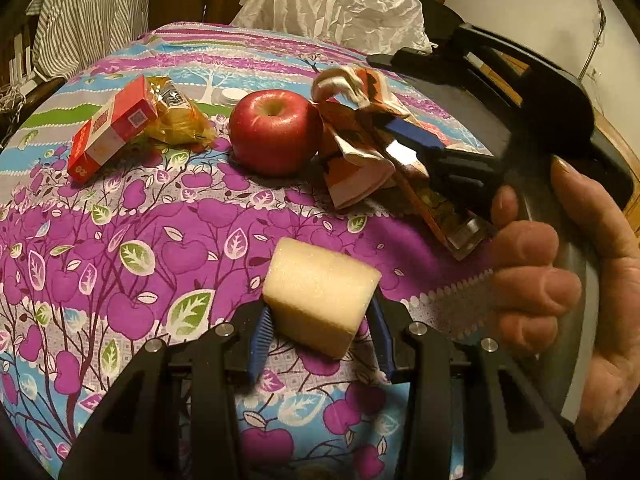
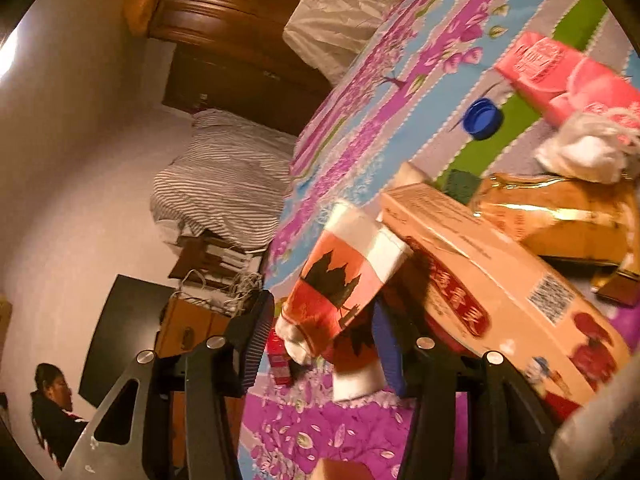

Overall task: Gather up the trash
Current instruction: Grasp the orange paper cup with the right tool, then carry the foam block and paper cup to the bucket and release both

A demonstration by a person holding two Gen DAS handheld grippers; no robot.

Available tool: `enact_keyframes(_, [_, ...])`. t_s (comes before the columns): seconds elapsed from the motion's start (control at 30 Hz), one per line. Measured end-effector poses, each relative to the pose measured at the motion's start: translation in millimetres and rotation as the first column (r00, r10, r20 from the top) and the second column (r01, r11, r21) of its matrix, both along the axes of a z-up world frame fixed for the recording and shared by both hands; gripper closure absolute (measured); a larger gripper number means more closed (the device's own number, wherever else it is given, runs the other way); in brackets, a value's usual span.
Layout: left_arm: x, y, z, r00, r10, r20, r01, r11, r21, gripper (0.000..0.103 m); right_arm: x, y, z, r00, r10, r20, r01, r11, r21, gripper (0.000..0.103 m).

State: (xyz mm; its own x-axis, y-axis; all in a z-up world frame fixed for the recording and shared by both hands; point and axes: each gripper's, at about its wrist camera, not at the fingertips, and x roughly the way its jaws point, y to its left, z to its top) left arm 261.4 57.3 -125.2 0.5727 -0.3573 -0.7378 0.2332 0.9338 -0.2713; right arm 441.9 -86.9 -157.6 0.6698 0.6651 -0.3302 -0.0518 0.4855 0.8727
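Observation:
A pale foam block (image 1: pixel 320 296) sits between the blue pads of my left gripper (image 1: pixel 320 330), which are closed against its sides. My right gripper (image 1: pixel 404 140) is seen from the left wrist view beside a crumpled orange-and-white paper wrapper (image 1: pixel 356 136) with a maple-leaf print, right of a red apple (image 1: pixel 274 132). In the right wrist view the wrapper (image 2: pixel 340 276) lies between my right gripper's (image 2: pixel 324 344) spread fingers, touching the right pad (image 2: pixel 386 352); the left pad stands apart from it. A red box (image 1: pixel 108 132) and a yellow foil packet (image 1: pixel 180 116) lie at left.
The table has a purple floral cloth (image 1: pixel 160 240). A white plastic bag (image 1: pixel 332 8) hangs past its far edge. The right wrist view shows a blue bottle cap (image 2: pixel 482 118), a pink tissue pack (image 2: pixel 568 76), crumpled white paper (image 2: pixel 580 152) and an orange box (image 2: pixel 500 292).

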Motion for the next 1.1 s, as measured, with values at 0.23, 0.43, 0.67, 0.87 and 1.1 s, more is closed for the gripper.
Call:
enact_keyframes(0.23, [-5,1,2,1.000,0.016,0.016,-0.016,1.000,0.006,0.063,5,-3,7,0.999,-0.002,0.043,0.006,0.995,-0.101,0.098])
enact_keyframes(0.43, [-12,8,10,0.996,0.071,0.051,-0.072,0.997,0.014,0.063,-56,7,62,0.976,0.058,0.208,0.043,0.892,-0.450,0.098])
enact_keyframes(0.67, [-42,11,48,0.976,0.132,0.172,-0.142,0.989,0.049,0.063,-167,20,92,0.940,0.119,0.319,0.179,0.627,-0.759,0.098])
enact_keyframes(0.87, [-75,-5,91,0.951,0.134,0.278,-0.152,0.987,0.042,0.063,-231,17,101,0.933,0.108,0.342,0.231,0.551,-0.802,0.098])
enact_keyframes(1.1, [-97,-43,119,0.945,0.078,0.318,-0.092,0.995,0.028,0.063,-274,-4,135,0.914,0.066,0.399,0.310,0.520,-0.796,0.099])
